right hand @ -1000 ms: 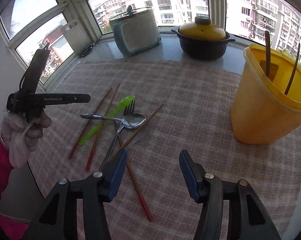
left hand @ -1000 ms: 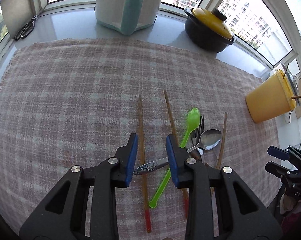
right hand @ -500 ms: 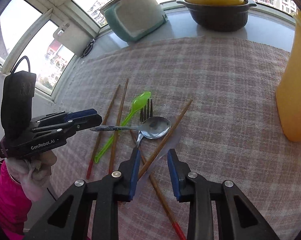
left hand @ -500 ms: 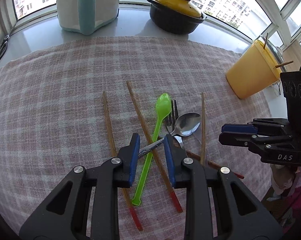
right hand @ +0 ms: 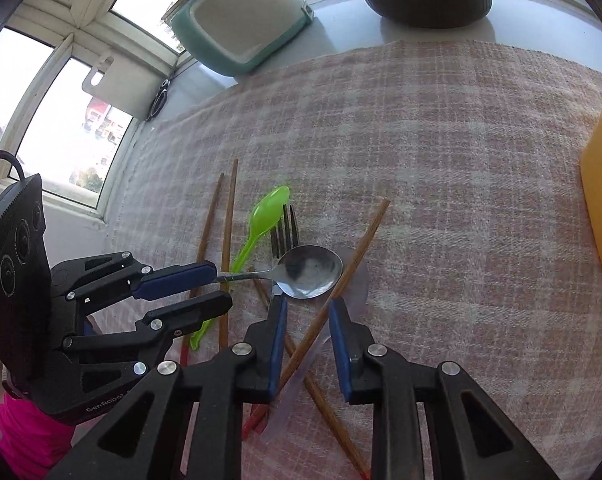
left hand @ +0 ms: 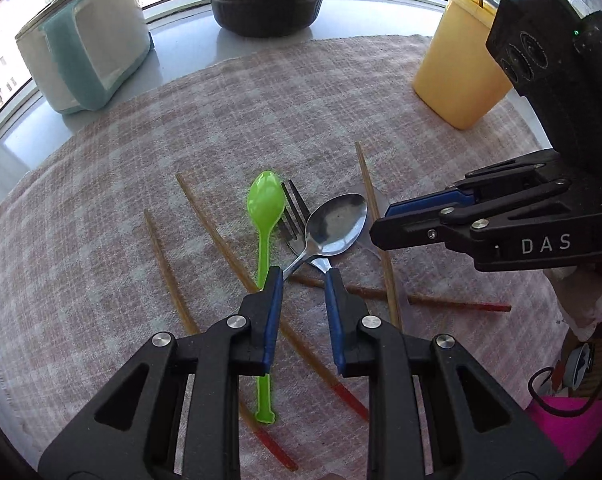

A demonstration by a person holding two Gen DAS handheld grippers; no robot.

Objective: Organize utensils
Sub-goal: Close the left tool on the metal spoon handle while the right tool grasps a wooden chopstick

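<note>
Five chopsticks [left hand: 375, 216], two spoons [left hand: 337, 224], one fork [left hand: 293, 216]

My worktop is a pale grey counter [left hand: 189, 60] set into a bay of white-framed windows [right hand: 61, 80], with hard daylight pouring in and glaring off the surface. A pink and cream checked cloth [left hand: 101, 208] covers most of it. Along the sill side stand a white and teal cooker [left hand: 85, 48] and a dark casserole pot [left hand: 267, 8] with a yellow lid. Outside I can see apartment blocks. A pale board [right hand: 113, 88] leans in the window corner, with what may be scissors [right hand: 159, 100] beside it.
</note>
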